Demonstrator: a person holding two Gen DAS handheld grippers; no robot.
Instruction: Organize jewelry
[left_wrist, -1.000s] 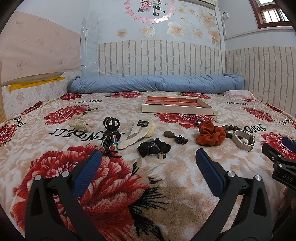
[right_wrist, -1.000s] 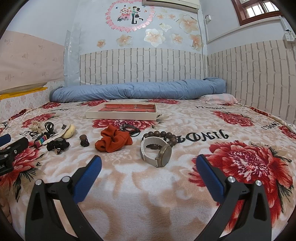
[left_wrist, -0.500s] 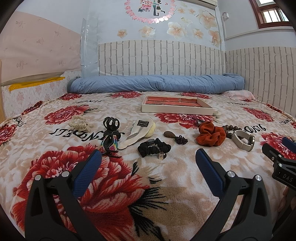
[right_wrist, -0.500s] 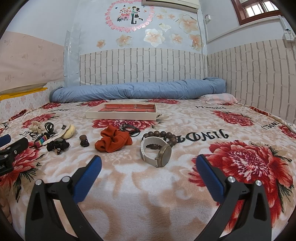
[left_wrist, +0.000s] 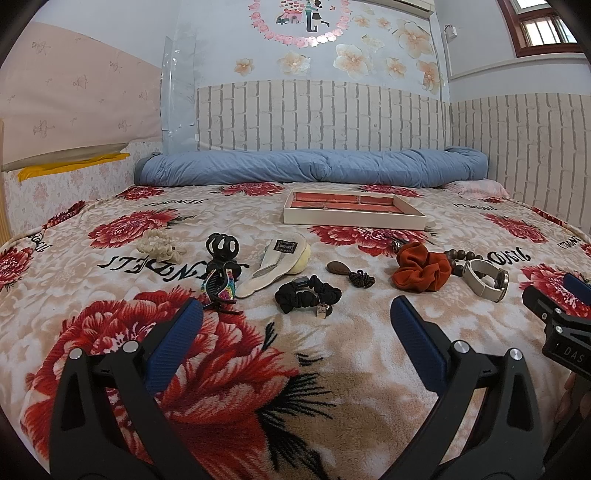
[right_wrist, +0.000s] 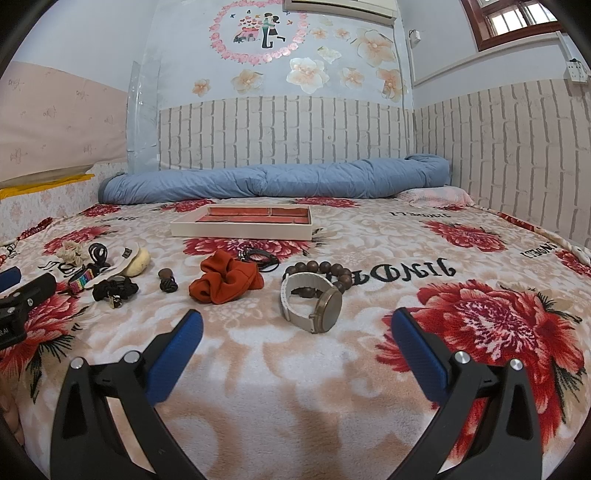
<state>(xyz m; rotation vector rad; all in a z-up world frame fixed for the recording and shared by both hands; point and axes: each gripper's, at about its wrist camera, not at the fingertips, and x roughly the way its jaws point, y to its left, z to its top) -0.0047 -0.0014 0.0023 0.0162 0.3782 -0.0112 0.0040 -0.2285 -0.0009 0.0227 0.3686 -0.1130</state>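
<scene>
Jewelry tray (left_wrist: 352, 218), cream-walled with red compartments, beyond both tools (left_wrist: 295, 321) (right_wrist: 295, 325), each spread wide.

Tray (left_wrist: 352, 216) behind watch (right_wrist: 314, 297), scrunchie (right_wrist: 225, 282)

The orange scrunchie (left_wrist: 421, 271) covers part of the bead bracelet (left_wrist: 460, 258) at three o'clock. A small dark thing (right_wrist: 258, 255) behind the scrunchie is too tangled to identify. The tray (right_wrist: 240, 229) compartments' contents stay hidden by its near wall.
</scene>
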